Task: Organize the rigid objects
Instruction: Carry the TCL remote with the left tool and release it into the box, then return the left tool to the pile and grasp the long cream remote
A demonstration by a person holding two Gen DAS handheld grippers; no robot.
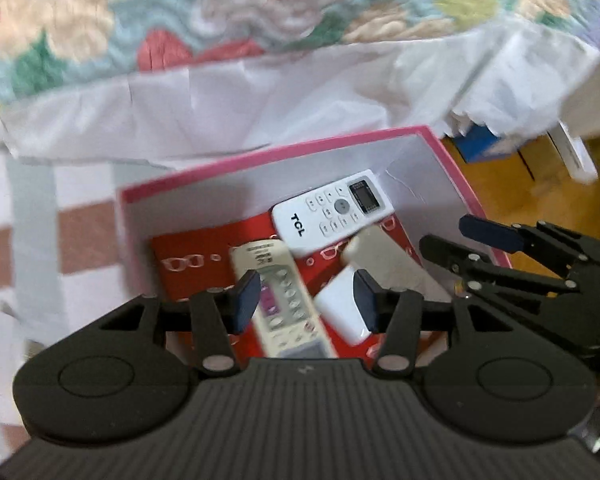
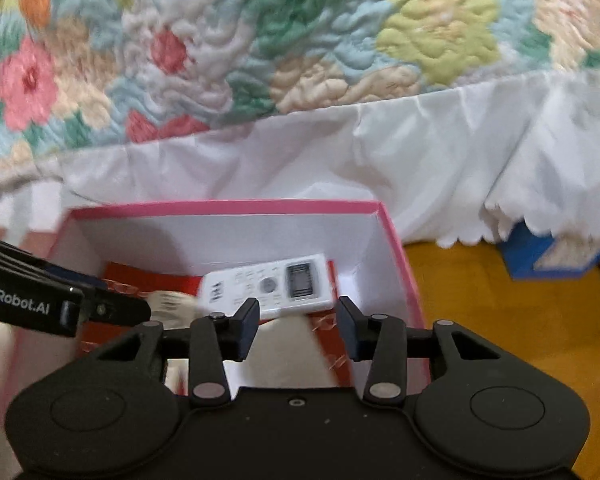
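Note:
A pink-rimmed white box (image 1: 452, 160) (image 2: 228, 206) stands on the floor by the bed. Inside lie a white TCL remote (image 1: 332, 210) (image 2: 268, 286), a cream remote (image 1: 284, 300), a white block (image 1: 340, 308), a beige object (image 1: 384, 256) (image 2: 288, 356) and a red booklet (image 1: 196, 260). My left gripper (image 1: 306, 300) is open over the box, above the cream remote. My right gripper (image 2: 298, 326) is open above the beige object; it also shows at the right of the left wrist view (image 1: 452, 240). Neither holds anything.
A floral quilt (image 2: 300, 40) with a white skirt (image 2: 420, 152) hangs behind the box. Orange wooden floor (image 2: 520, 340) lies to the right, with a blue box (image 2: 528, 252) under the bed. A checked mat (image 1: 32, 240) lies on the left.

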